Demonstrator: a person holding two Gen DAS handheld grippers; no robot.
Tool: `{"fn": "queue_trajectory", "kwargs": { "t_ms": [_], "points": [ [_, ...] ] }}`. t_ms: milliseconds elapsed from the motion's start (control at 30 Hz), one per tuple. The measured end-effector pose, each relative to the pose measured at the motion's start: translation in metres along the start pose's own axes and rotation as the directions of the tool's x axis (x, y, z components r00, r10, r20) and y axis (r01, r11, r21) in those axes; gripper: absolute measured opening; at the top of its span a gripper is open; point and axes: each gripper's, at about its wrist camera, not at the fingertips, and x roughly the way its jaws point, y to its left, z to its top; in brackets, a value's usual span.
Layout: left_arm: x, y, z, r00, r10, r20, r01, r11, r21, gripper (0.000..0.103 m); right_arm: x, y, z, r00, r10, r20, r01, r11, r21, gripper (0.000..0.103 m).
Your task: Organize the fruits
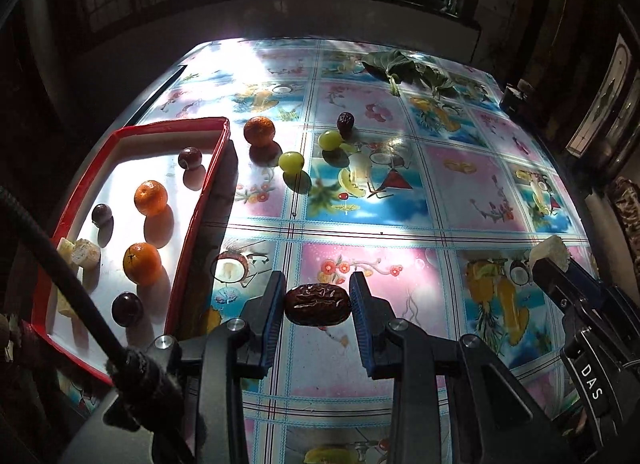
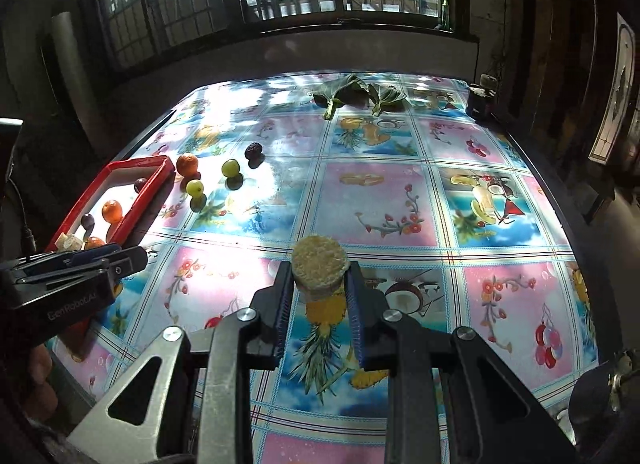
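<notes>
Sitting at the left of the table [image 1: 400, 199] is the red-rimmed white tray [image 1: 120, 135], already holding oranges and plums. The left tongs [image 1: 318, 300] are clamping a wrinkled dark-brown date [image 1: 317, 302] just right of it; the right tongs [image 2: 318, 284] are pinching a pale round fibrous cane slice [image 2: 319, 260]. Both seem mid-carry; next, each needs lowering into the tray, then releasing.

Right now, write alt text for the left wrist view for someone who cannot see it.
The left tongs pinch a wrinkled brown date above a fruit-patterned tablecloth. To the left, a red-rimmed tray holds oranges, dark plums and pale cut pieces; one orange, two green grapes and another date lie loose beyond it.
</notes>
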Motion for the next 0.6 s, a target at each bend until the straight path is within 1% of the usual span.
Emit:
{"fn": "queue_trajectory", "kwargs": {
  "t_ms": [200, 600],
  "points": [
    [-0.0038, -0.0061, -0.0040, 1.000, 0.018, 0.006, -0.018, 1.000, 0.012, 0.032, -0.0062, -0.0058, -0.0026, 1.000, -0.010, 0.014, 0.010, 1.000, 0.013, 0.028],
    [-0.0054, -0.0010, -0.0051, 0.993, 0.111, 0.033, -0.111, 0.994, 0.011, 0.032, -0.0007, 0.0006, -0.0052, 1.000, 0.023, -0.008, -0.023, 1.000, 0.010, 0.028]
  ]
}}
